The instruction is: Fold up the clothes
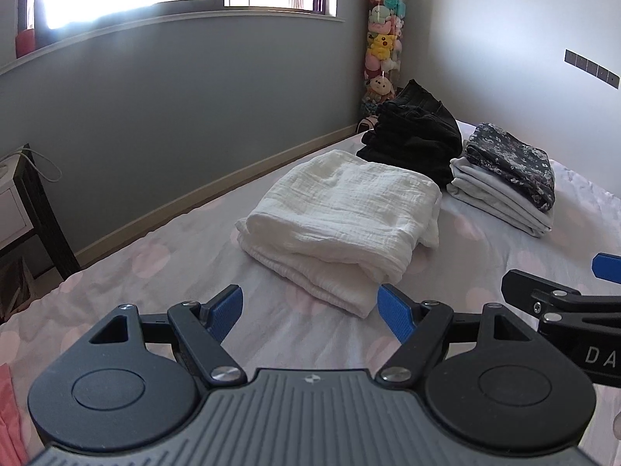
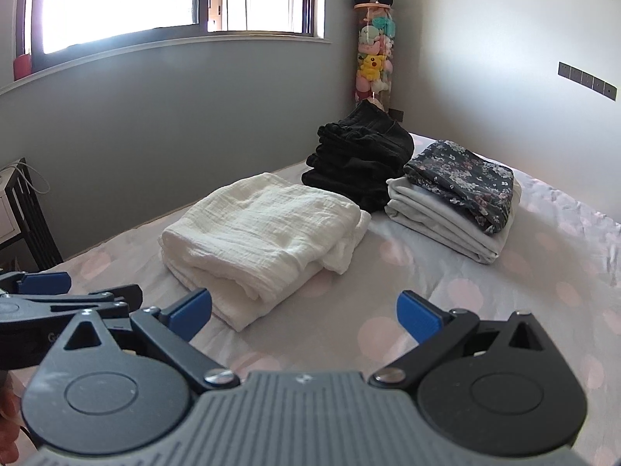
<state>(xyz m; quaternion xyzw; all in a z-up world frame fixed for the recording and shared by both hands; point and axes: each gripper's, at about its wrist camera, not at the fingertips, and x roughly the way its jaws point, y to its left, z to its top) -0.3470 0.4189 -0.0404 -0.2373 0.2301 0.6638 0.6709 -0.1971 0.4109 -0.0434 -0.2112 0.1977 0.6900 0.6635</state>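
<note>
**Between garments: white piece folded, both grippers empty**

Left gripper (image 1: 310, 310) spread wide, nothing between blue pads (image 1: 227, 312), hovering low over bed sheet (image 1: 155, 272) just short of folded white muslin garment (image 1: 341, 217). Right gripper (image 2: 304, 310) likewise spread, empty, hanging beside the left one at about the same height; near corner of white garment (image 2: 264, 237) just ahead of its left pad.

White garment lying as a thick rectangle, layers stacked, one edge bulging at far right side. Behind it, touching or nearly so, stack of folded black clothes (image 1: 415, 136), top piece slumped and uneven. Right of that, folded pale grey garment (image 1: 496, 198) with dark floral piece (image 1: 512, 159) resting on top. Three piles grouped near far corner of bed.

Sliver of pink fabric (image 1: 9, 419) seen at lower left edge of left wrist view; type and folded state not clear.

Judged step: release after completing a fold, no cloth in hand. Probably late in task, most items already stacked. Next move likely either tidying white pile's loose edge or reaching for pink fabric at left; latter would call for turning left, pinching a hem or corner with each gripper, and spreading it flat on free sheet area. Risk: nudging white pile while turning away.

Tall clear tube of plush toys (image 1: 382, 42) in room corner, well apart, irrelevant.
</note>
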